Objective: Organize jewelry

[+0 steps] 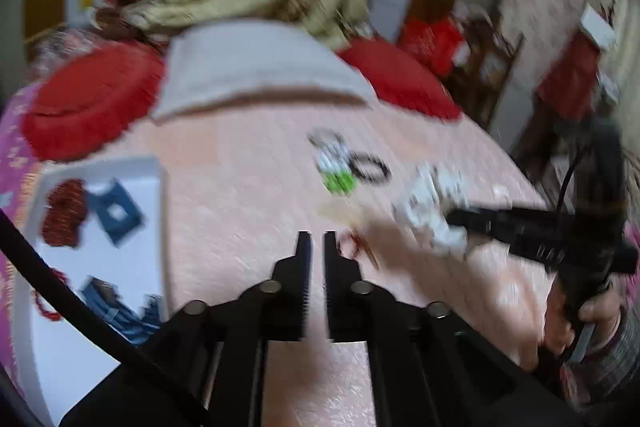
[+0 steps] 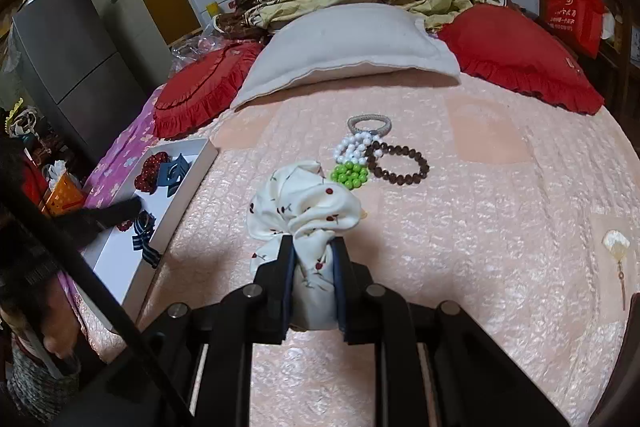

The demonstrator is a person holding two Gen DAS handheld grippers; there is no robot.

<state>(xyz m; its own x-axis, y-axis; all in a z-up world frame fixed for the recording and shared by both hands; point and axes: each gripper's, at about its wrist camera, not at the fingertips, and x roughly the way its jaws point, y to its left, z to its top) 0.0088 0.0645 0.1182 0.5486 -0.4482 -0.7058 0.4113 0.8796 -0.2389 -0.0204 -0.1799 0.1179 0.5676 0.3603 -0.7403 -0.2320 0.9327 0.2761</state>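
White fabric dotted with small red cherries, a scrunchie, is bunched between the pads of your right gripper, which pinches it at the gathered end so the loose ruffle fans out ahead over the pink quilted bedspread. Pinched there, it looks set to travel as one bundle rather than trail. Just beyond it lie the pieces not yet sorted: a green and white bead bracelet, a dark brown bead bracelet touching it, and a grey hair tie behind. Your left gripper carries nothing, its fingers nearly together with a narrow gap, though that view is blurred. Off to the left sits the white tray, already holding red beads and blue hair clips, probably where the scrunchie belongs.
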